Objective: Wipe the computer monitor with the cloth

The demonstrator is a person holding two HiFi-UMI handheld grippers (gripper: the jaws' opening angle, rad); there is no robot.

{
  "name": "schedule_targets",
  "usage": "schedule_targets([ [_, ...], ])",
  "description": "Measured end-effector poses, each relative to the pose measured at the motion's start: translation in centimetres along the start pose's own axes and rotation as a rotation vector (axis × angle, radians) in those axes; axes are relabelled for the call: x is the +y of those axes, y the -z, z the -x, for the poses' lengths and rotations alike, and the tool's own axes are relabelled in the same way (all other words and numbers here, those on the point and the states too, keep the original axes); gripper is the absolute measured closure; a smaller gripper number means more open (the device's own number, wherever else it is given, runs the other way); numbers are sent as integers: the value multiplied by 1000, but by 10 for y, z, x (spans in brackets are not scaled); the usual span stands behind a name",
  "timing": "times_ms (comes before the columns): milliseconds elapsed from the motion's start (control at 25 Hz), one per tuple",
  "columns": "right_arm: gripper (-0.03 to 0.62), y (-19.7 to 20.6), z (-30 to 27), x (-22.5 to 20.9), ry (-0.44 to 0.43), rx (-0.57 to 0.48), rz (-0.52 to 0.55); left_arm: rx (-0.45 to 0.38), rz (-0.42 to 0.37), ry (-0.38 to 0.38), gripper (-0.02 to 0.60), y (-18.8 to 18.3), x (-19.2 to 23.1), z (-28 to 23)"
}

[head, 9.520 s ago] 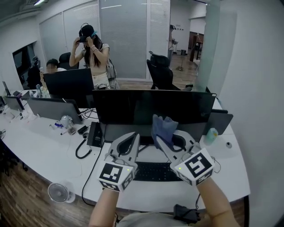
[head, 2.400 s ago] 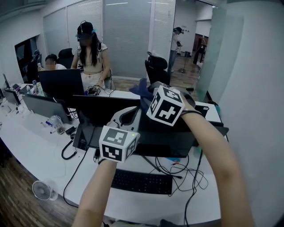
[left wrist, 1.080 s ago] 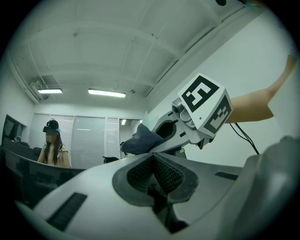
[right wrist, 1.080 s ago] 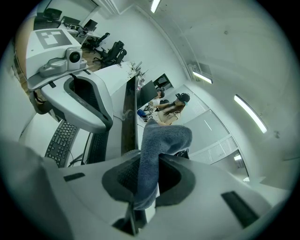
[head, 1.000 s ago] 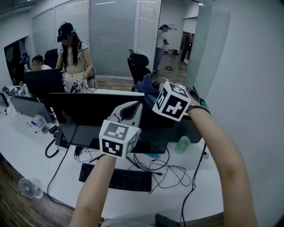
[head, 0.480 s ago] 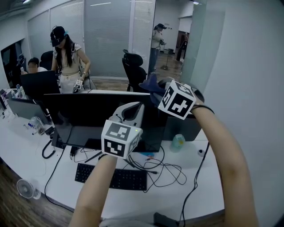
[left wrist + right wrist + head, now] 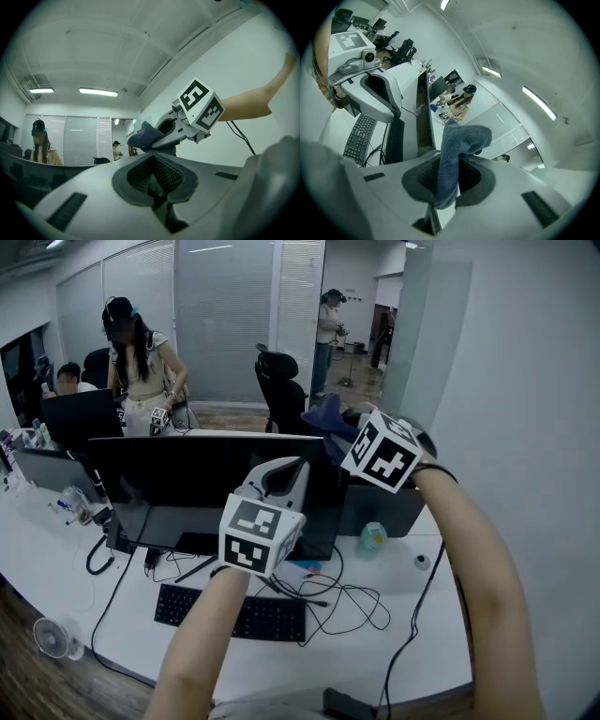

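Right gripper view: jaws tight on cloth (image 7: 458, 145)

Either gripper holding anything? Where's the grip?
Right gripper is shut on the cloth, pinched at one end, the rest sticking out. Left gripper is shut, empty.

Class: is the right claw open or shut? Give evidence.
Shut: the right claw pinches the blue cloth between its jaws.

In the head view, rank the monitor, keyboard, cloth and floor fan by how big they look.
1. monitor
2. keyboard
3. cloth and fan: they look about alike. The cloth is nearer the camera and partly hidden, so I leave them unranked.
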State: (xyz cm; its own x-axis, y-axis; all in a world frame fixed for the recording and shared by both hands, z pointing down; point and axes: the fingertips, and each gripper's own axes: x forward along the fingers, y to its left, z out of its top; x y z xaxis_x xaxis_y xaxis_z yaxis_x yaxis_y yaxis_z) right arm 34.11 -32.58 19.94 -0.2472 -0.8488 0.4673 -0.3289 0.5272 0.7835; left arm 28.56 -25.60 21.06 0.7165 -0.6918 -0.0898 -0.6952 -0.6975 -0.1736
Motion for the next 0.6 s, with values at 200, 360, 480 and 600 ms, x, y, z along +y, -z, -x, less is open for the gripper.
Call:
schedule_targets([
  [200,533,7,4,-5,2,-45,-67,1,-21,12,572,1,-5,-5],
  [360,533,10,6,-6,-3,-80,-141,-4,-14,13,572,0,-5,-7],
  [480,533,15,8,-9,8,-96,-176,-6,-14,17,573,1,-8,-9],
  [600,533,20,10,-13,12,-124,-241,10,-28,24,573,9,-11,-10],
])
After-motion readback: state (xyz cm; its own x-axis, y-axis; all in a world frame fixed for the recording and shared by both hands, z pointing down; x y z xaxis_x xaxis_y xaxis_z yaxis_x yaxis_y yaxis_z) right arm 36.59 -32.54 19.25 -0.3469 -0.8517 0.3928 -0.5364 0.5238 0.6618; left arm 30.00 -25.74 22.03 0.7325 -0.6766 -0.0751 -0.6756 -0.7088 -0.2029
